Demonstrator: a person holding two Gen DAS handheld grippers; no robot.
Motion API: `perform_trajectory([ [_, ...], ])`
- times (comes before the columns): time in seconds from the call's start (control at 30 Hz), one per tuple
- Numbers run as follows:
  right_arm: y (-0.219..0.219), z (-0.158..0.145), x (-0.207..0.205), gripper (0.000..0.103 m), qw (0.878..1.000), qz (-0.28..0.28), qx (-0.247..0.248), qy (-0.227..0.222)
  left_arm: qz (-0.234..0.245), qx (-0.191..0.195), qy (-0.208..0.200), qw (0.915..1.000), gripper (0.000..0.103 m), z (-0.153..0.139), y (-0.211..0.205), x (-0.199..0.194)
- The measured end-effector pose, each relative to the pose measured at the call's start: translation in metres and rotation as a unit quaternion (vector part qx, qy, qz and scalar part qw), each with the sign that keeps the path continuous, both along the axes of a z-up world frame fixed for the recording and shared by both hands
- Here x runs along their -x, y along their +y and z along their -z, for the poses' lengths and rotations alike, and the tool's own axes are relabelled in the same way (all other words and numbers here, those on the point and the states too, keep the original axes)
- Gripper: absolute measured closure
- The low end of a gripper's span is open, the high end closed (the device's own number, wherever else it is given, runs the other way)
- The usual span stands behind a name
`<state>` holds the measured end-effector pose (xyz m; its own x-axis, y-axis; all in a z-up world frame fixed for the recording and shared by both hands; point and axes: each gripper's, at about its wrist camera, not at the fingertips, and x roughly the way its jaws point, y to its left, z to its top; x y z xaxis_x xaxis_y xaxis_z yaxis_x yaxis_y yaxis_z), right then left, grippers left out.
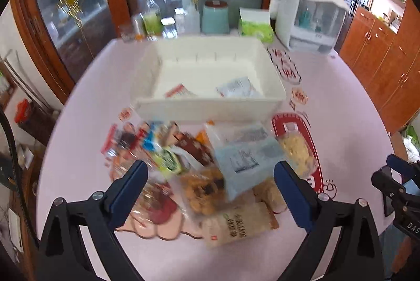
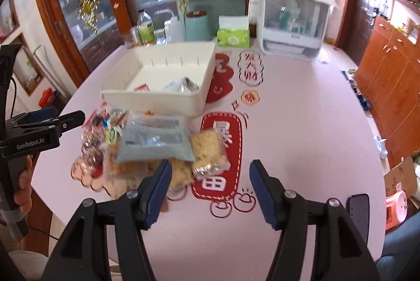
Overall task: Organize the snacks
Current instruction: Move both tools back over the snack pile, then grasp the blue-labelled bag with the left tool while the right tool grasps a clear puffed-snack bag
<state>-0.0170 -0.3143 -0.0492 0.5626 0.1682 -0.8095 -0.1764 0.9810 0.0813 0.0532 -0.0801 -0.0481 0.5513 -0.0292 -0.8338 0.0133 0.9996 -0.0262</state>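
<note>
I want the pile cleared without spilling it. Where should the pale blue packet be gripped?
Probably by the pale blue packet's free near edge, from the front. It lies flat on top of the pile, its far edge tucked under a clear bag.

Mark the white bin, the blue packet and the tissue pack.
white bin (image 2: 157, 102): right wrist view, front wall.
blue packet (image 2: 155, 147): right wrist view, middle of its face.
tissue pack (image 2: 233, 37): right wrist view, green front side.

Snack pile (image 2: 155, 149) before the bin (image 2: 157, 79) — two packets (image 2: 181, 85) inside.
</note>
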Motion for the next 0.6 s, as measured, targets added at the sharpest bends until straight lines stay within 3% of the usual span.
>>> perform_trajectory([
  [0.23,-0.013,0.053,-0.029,0.041,0.998,-0.037,0.008,0.052,-0.016,0.027,0.067,0.9973,0.007,0.057,-0.007,-0.026],
  [0.6,0.015,0.119,-0.089,0.041,0.992,-0.072,0.017,0.101,0.004,0.036,0.12,0.9921,0.007,0.102,-0.017,-0.078],
])
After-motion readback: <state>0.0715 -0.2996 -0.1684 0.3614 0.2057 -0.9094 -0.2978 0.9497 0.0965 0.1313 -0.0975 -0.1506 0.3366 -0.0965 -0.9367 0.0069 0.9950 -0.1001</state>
